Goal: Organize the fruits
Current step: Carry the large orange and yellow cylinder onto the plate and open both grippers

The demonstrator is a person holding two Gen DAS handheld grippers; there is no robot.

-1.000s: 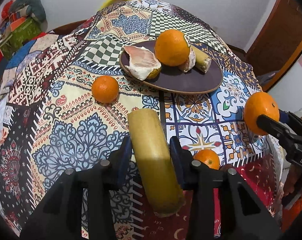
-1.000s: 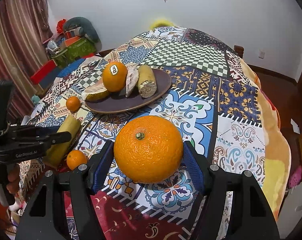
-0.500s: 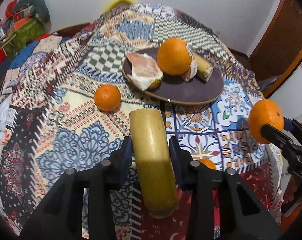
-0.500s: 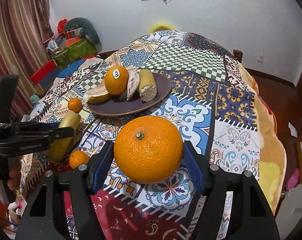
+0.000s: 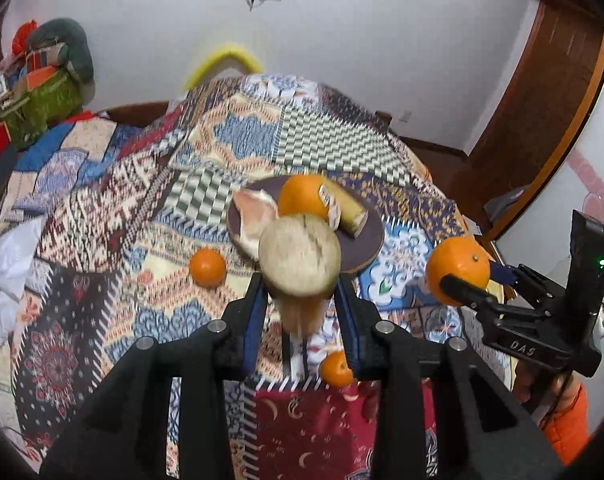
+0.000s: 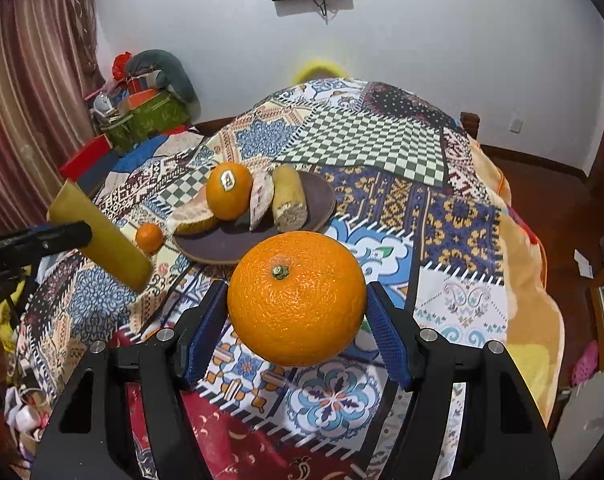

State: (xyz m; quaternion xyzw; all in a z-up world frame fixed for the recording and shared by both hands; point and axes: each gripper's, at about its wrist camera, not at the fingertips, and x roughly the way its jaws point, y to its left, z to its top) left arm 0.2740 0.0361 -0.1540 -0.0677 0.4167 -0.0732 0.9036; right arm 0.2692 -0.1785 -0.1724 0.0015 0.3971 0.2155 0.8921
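Gripping a yellow cylinder (image 5: 299, 258) in left tongs (image 5: 300, 312), right tongs (image 6: 297, 330) clamping big orange (image 6: 296, 298), plate (image 6: 314, 200) ahead.

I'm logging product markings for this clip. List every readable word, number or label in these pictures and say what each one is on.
"DAS": white letters on the black body of the right tongs, seen from the left wrist view; any further letters are not visible.
Sticker on the orange on the plate: a dark mark on white, too blurred to read.
White lettering on the left tongs at the frame edge: cut off, unreadable.
Nothing else legible.
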